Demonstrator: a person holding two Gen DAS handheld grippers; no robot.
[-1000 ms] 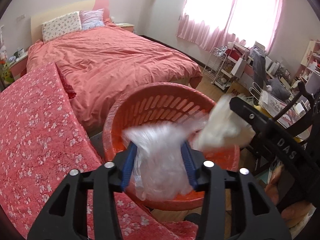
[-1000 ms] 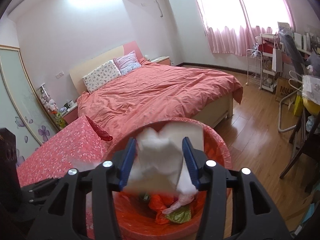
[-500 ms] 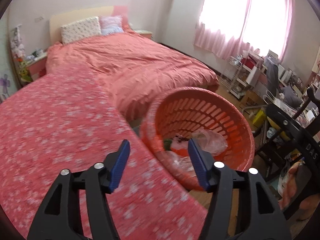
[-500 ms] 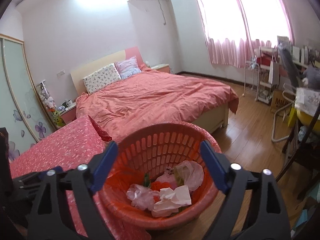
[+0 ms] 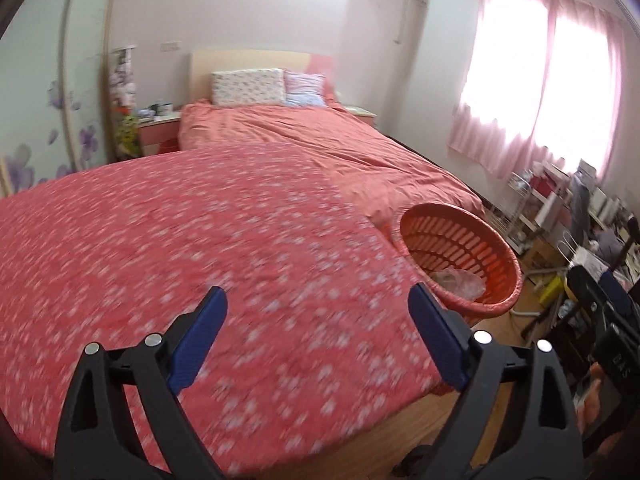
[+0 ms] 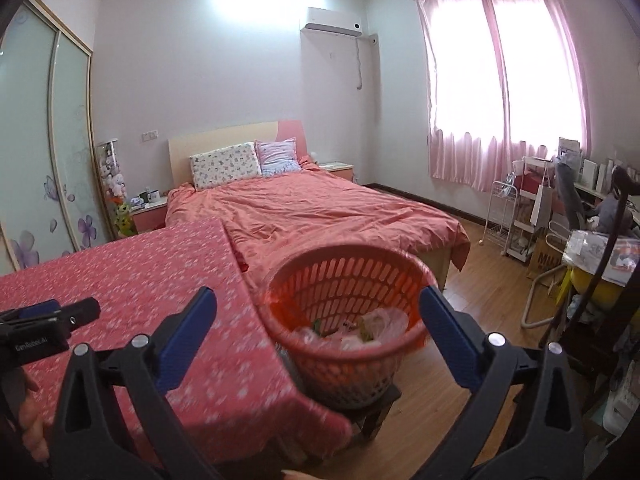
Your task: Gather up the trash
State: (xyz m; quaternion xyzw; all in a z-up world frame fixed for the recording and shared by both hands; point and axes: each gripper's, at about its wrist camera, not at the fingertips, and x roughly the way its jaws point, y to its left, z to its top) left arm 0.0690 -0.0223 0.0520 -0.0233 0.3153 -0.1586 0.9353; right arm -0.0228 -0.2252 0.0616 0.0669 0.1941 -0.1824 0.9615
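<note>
Opening wide with nothing between the jaws, the left gripper [image 5: 316, 334] and right gripper [image 6: 318, 330] are both empty. The trash [image 6: 360, 330] is seen in the basket [image 6: 348, 276], just ahead of the right gripper. The drop step is judged done, so further trash must be searched on the flowered cover [image 5: 180, 240].

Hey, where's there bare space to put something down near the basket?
The floral tablecloth is bare from its near edge to the bed; nothing lies on it. Wood floor between basket and white rack is free. The basket holds trash, and the right wall by the desk is crowded.
</note>
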